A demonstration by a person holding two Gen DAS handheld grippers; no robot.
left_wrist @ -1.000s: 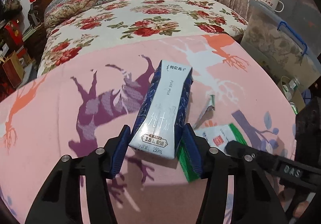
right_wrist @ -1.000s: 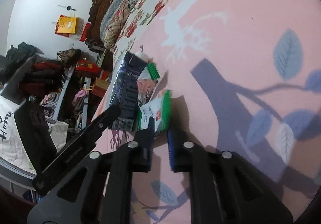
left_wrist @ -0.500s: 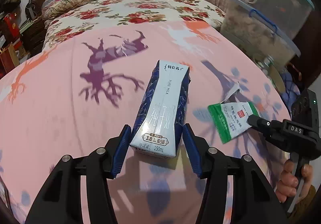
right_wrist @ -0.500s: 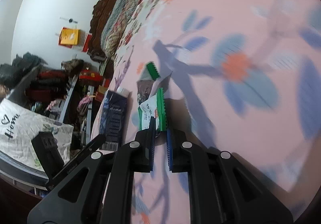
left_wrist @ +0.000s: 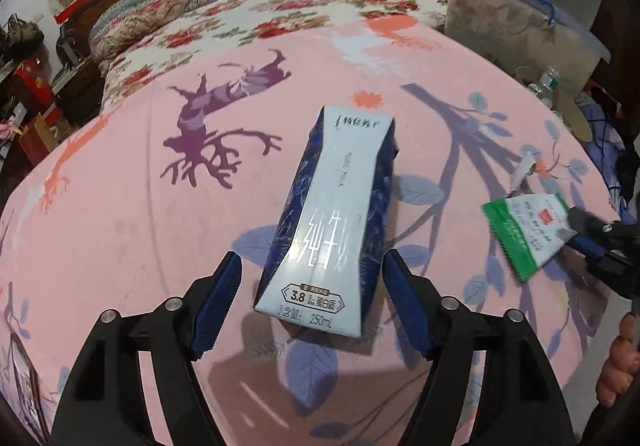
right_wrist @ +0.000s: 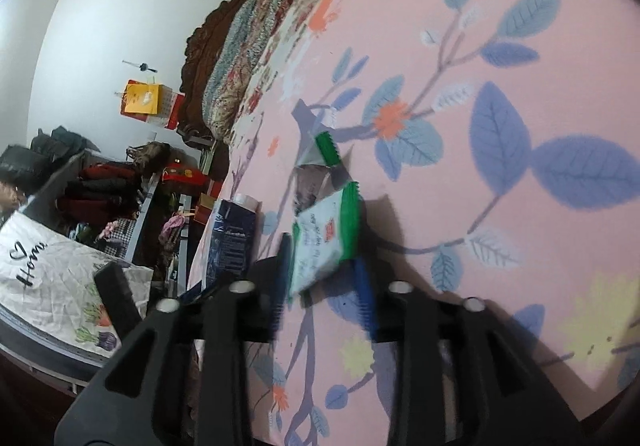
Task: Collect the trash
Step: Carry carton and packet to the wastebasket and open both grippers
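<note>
A blue and white 250 mL milk carton (left_wrist: 334,222) lies on the pink patterned bedspread (left_wrist: 120,230). My left gripper (left_wrist: 312,286) is open, its blue pads (left_wrist: 218,298) on either side of the carton's near end with gaps. A green and white wrapper (left_wrist: 524,230) lies at the right, between the tips of my right gripper (left_wrist: 580,232). In the right wrist view the right gripper (right_wrist: 324,274) is open, with the wrapper (right_wrist: 324,242) loose between its fingers. A torn wrapper piece (right_wrist: 320,158) lies beyond it. The carton (right_wrist: 232,238) shows at the left.
A floral bed (left_wrist: 248,6) with a dark wooden headboard lies beyond the bedspread. Clear plastic storage bins (left_wrist: 520,18) with a mug on top stand at the right. A white printed bag (right_wrist: 48,286) and cluttered shelves are at the left in the right wrist view.
Both grippers have opened: the left let go of the carton, which now lies on the bedspread, and the right let go of the wrapper. Both moved toward the bedspread's near, leafy part.
</note>
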